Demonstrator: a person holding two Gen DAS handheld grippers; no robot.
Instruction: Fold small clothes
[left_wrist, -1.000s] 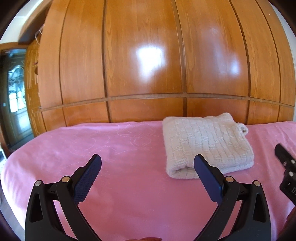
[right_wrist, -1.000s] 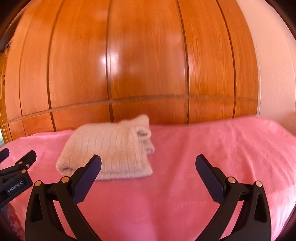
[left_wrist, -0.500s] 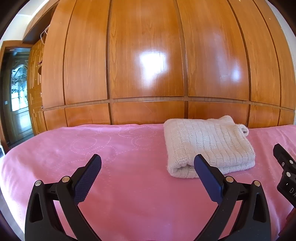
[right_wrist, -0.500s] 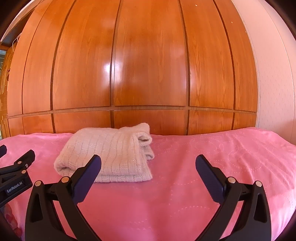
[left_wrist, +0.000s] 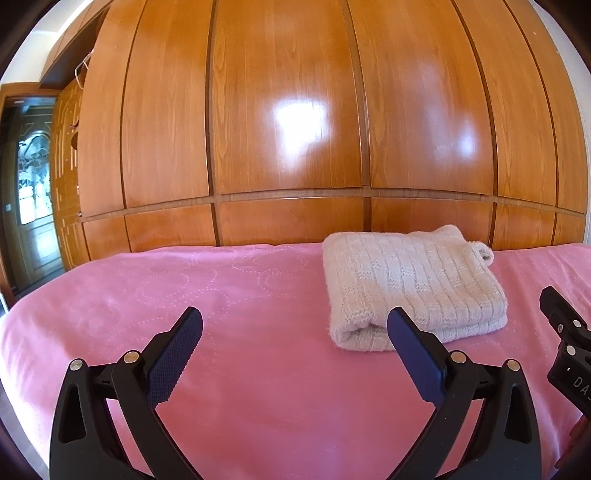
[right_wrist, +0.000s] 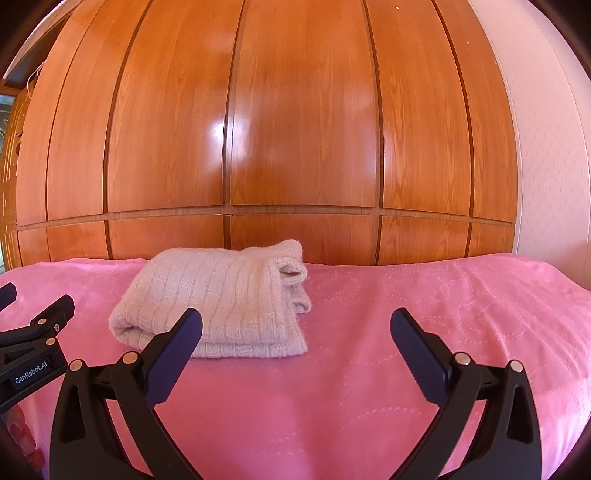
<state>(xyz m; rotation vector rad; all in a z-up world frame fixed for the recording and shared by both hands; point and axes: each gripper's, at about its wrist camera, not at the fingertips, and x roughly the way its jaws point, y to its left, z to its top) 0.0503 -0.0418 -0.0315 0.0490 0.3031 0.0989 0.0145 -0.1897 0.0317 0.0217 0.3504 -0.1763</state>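
The cream knit sweater (left_wrist: 412, 286) lies folded on the pink bedspread (left_wrist: 221, 295) near the wooden wardrobe (left_wrist: 288, 110). Both the left gripper (left_wrist: 295, 332) and right gripper (right_wrist: 295, 332) hang short of it, jaws wide apart and empty. A careless jaw catching the loose rolled edge (right_wrist: 291, 267) could likely drag the layers open.

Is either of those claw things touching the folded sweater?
Apart. Both views show each open gripper short of the sweater, pink bedspread between.

Each tool, left (left_wrist: 294, 326) and right (right_wrist: 296, 326), is built of black plastic arms with silver rivets and dark blue textured pads (left_wrist: 173, 354); white "GenRobot.AI" lettering is printed.
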